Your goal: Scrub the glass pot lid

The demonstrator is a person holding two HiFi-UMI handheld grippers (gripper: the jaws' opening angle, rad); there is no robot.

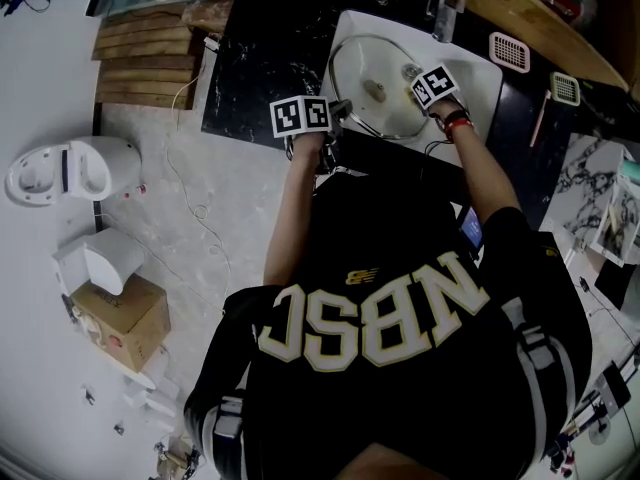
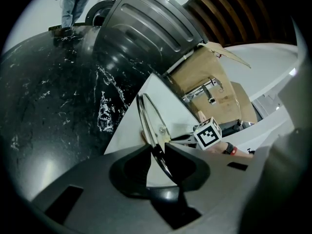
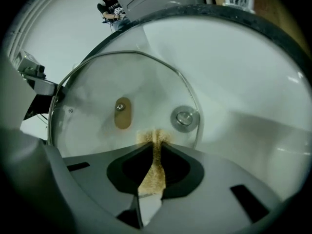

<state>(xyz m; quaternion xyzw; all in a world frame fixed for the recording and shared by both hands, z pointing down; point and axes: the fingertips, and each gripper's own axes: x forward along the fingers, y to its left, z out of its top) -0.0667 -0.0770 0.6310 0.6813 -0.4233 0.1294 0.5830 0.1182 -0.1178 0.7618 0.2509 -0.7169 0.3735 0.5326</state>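
The round glass pot lid [image 1: 362, 63] stands tilted in the white sink [image 1: 482, 76]. My left gripper [image 2: 157, 147] is shut on the lid's metal rim [image 2: 148, 121], which shows edge-on between the jaws. In the head view the left gripper [image 1: 338, 111] sits at the lid's near-left edge. My right gripper [image 3: 155, 143] is shut on a brownish scrub pad [image 3: 153, 155], whose tip touches the glass lid [image 3: 97, 91] below its handle mount [image 3: 123, 112]. From the head view the right gripper [image 1: 418, 76] is over the lid's right part.
The sink drain [image 3: 184, 118] shows through the glass. A faucet [image 1: 445, 13] stands behind the sink, with a black marble counter [image 1: 250, 68] to its left and two small racks [image 1: 509, 52] to its right. A dark appliance [image 2: 141, 28] and a cardboard box [image 2: 204, 82] stand beyond.
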